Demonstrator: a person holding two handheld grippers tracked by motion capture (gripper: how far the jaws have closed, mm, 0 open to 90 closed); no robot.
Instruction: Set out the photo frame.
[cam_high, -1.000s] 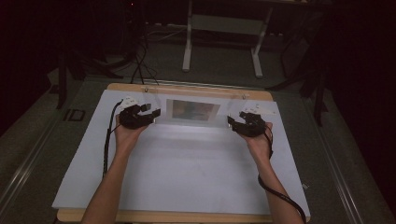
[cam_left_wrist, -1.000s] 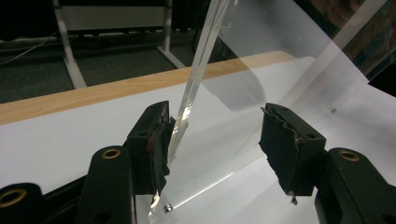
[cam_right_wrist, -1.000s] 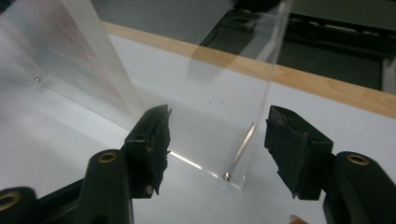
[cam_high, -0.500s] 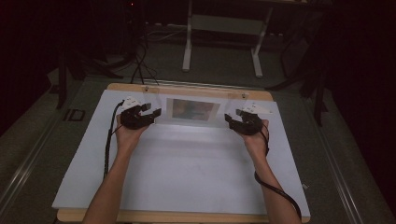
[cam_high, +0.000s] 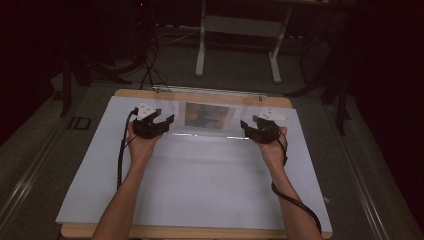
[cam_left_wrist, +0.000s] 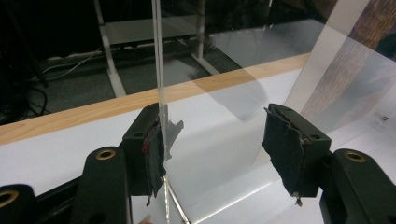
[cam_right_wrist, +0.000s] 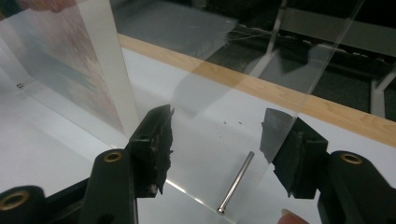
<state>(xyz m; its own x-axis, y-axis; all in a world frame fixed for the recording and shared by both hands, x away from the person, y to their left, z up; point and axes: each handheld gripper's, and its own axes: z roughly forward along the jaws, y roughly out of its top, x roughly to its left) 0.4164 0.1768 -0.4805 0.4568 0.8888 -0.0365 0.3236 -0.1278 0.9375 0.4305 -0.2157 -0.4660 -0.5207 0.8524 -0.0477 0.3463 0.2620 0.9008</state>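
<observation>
A clear acrylic photo frame (cam_high: 207, 117) with a picture inside stands upright at the table's (cam_high: 200, 200) twelve o'clock edge. My left gripper (cam_high: 159, 123), at its nine o'clock end, has just been opening; one pad touches the pane. My right gripper (cam_high: 248, 129), at three o'clock, gapes around its edge.

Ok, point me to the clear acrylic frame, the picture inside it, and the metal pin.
clear acrylic frame (cam_left_wrist: 159, 60): left gripper view, on its upright side edge.
picture (cam_high: 207, 115): high view, on the middle of the print.
metal pin (cam_right_wrist: 236, 182): right gripper view, midway along its shaft, lying on the table.
</observation>
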